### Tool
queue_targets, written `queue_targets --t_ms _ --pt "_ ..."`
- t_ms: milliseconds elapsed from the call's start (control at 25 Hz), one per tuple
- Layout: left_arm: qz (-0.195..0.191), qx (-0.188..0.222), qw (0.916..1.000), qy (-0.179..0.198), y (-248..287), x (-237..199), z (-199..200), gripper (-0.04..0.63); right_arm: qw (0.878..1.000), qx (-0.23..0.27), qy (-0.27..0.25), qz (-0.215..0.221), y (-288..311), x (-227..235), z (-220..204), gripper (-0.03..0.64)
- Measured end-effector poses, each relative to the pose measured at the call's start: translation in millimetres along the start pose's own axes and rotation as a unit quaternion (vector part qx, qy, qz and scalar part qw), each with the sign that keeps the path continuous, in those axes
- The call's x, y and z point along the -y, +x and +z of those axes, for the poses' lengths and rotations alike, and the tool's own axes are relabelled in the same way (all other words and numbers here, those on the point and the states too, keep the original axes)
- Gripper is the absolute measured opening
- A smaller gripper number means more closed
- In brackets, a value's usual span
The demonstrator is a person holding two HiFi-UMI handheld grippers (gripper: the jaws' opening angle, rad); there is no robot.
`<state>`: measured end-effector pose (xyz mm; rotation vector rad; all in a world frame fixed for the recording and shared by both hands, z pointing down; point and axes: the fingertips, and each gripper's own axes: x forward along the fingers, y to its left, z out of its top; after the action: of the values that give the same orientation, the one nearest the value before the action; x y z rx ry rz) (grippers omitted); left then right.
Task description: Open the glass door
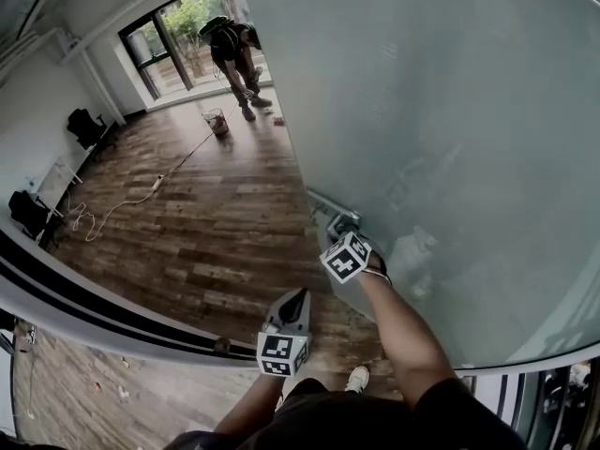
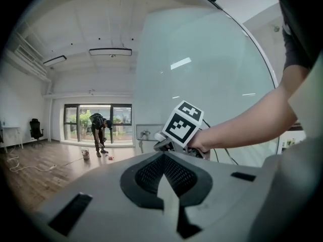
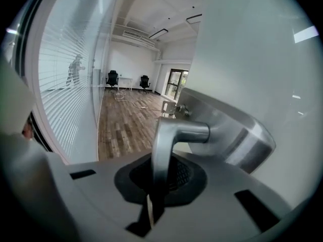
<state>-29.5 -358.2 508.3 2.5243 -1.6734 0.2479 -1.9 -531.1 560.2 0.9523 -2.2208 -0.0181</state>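
We stand at the frosted glass door, which fills the right side of the head view. Its free edge runs from the far top down to the metal lever handle, and the room shows through the gap to its left. Our right gripper is at that edge, its arm reaching in from the near right. In the right gripper view its jaws are clenched on the downturned end of the lever, which sits squarely between them, while the lever's round shaft bends right into the steel plate on the glass. Our left gripper hangs free nearer to us and a little left of the right one, apart from the door. Its jaws are pressed together with nothing between them, and it points towards the far room. Beyond the gap the wooden floor stretches away to a large window. A person bends over in front of it, with a small bucket on the boards just beside them. A pale cable trails across the floor to the left, and dark office chairs stand by the left wall.
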Motion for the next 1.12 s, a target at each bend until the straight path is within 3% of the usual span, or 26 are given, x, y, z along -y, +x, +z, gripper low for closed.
queue_targets --t_ms 280,640,880,1120 --pt "0.012 0.001 0.9999 -0.011 39.0 -6.8 10.1 -0.002 0.999 -0.014 0.027 -0.024 26.6 73.9 -5.5 0.014" --pt "-0.009 -0.002 0.9999 -0.011 116.3 -15.1 4.3 -0.002 0.996 -0.025 0.062 -0.064 56.2 171.1 -28.0 0.014" --pt "-0.03 -0.005 0.9989 0.036 174.6 -28.7 0.0 -0.002 0.991 -0.033 0.088 -0.091 79.3 238.8 -45.9 0.014" --pt "-0.039 -0.015 0.9991 0.008 209.2 -45.2 1.7 -0.002 0.99 -0.013 0.102 -0.097 83.2 303.7 -64.1 0.014"
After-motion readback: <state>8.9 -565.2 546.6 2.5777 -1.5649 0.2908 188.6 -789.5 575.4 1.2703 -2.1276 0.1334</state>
